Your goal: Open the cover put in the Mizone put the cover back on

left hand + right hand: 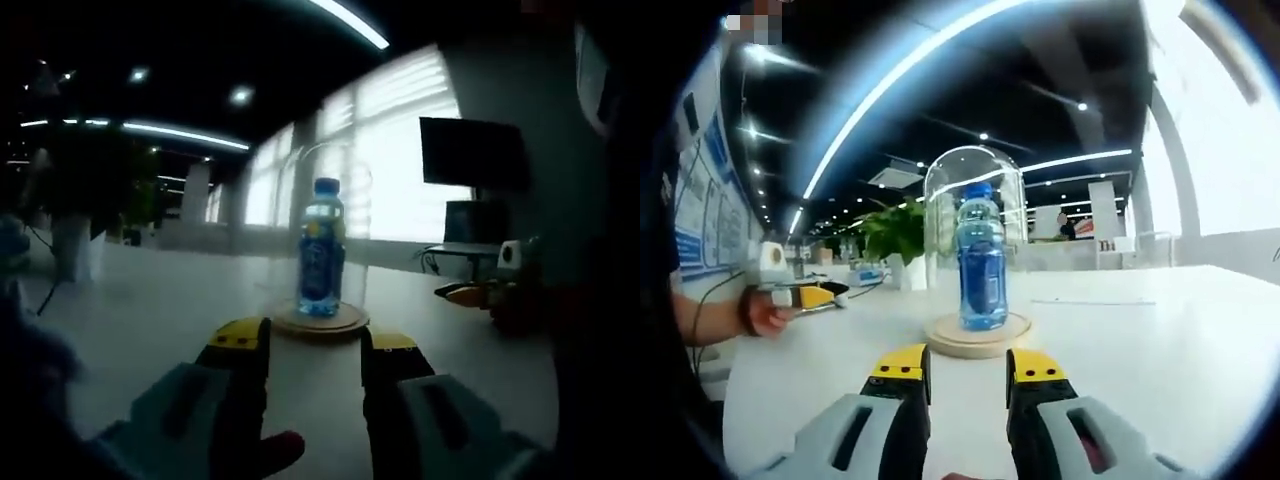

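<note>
Blue Mizone bottle [981, 262] stands upright on a round wooden base [977, 336] on the white counter [1160, 340], under a clear glass dome cover [975, 170]. Left tool [314, 345] and right tool [968, 372] both gape, empty, short of the base.

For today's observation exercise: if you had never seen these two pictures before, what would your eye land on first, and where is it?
First, the blue Mizone bottle, upright under a clear glass dome on a round wooden base, mid-table ahead of both grippers. Next, the yellow-tipped jaws of the right gripper and left gripper, parted and empty, short of the base. At the left edge of the right gripper view, a hand holds another gripper.
</note>
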Action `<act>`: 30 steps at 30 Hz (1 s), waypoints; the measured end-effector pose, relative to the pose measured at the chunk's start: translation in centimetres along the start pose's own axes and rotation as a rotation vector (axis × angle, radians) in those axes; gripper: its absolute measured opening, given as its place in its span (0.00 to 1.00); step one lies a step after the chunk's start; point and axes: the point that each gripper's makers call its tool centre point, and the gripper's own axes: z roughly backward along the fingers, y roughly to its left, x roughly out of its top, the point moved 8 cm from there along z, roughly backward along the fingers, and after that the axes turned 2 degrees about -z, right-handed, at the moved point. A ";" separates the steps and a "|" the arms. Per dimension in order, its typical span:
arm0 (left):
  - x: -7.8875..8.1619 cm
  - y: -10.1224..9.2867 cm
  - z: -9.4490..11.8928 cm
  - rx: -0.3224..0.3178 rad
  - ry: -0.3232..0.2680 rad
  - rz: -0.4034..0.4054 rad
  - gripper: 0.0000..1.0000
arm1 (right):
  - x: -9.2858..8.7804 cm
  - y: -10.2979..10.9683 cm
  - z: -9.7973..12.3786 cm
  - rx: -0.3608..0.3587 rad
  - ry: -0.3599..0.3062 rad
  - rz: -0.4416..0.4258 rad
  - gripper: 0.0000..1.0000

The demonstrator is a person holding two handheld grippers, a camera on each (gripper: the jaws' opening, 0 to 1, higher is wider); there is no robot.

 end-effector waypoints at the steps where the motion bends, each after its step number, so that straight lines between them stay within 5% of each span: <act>1: 0.0 0.0 0.0 -0.003 0.002 0.003 0.29 | 0.0 0.0 0.0 0.000 0.000 -0.003 0.21; 30: -0.6 -0.1 -0.3 0.004 0.047 -0.019 0.29 | -0.2 -0.4 -0.1 -0.013 0.008 -0.027 0.21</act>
